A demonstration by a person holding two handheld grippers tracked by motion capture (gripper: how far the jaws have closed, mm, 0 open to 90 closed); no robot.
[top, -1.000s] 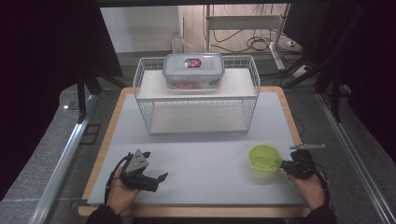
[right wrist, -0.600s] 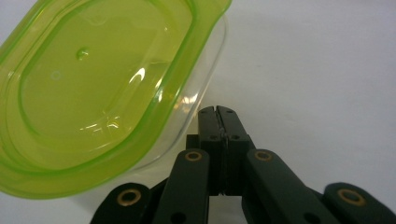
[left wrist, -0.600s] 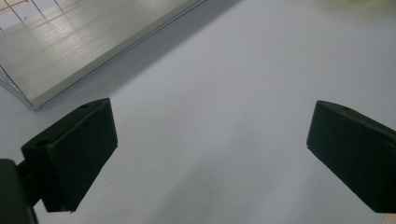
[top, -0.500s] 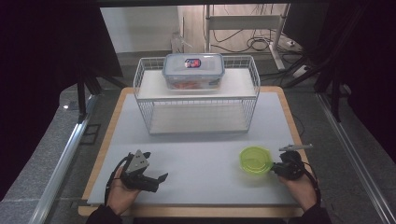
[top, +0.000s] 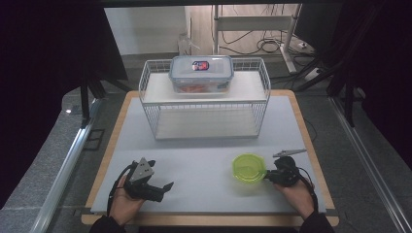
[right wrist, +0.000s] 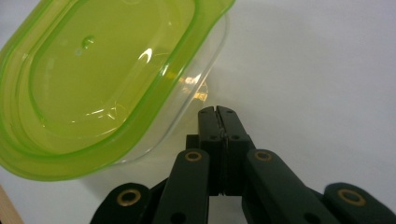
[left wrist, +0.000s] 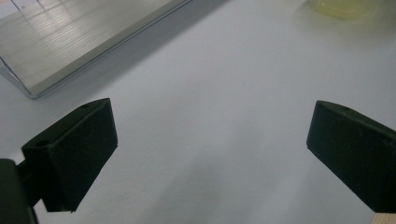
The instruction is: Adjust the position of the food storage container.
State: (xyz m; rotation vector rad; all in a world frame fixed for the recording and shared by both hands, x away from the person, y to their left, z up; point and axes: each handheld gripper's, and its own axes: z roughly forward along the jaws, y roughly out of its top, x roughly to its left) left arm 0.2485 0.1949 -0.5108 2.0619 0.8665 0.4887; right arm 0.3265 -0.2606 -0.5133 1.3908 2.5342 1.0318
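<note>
A small clear container with a lime-green lid (top: 248, 167) sits on the grey mat at the front right. My right gripper (top: 268, 175) is just right of it, jaws shut together with nothing between them. In the right gripper view the shut tips (right wrist: 217, 109) touch or nearly touch the clear wall under the green lid (right wrist: 107, 84). My left gripper (top: 163, 188) lies in a hand at the front left, open and empty. Its two black jaws stand wide apart over bare mat (left wrist: 210, 144), with the green-lidded container (left wrist: 345, 7) far off at the top right.
A white wire rack (top: 204, 104) stands at the back middle of the mat (top: 204, 155). A clear lidded box (top: 200, 73) with red contents rests on its top shelf. The rack's base (left wrist: 70, 42) lies ahead of the left gripper. A wooden table rim (top: 311, 141) borders the mat.
The green-lidded container has slid left across the mat with the shut right gripper following right behind it. The left gripper has stayed in place.
</note>
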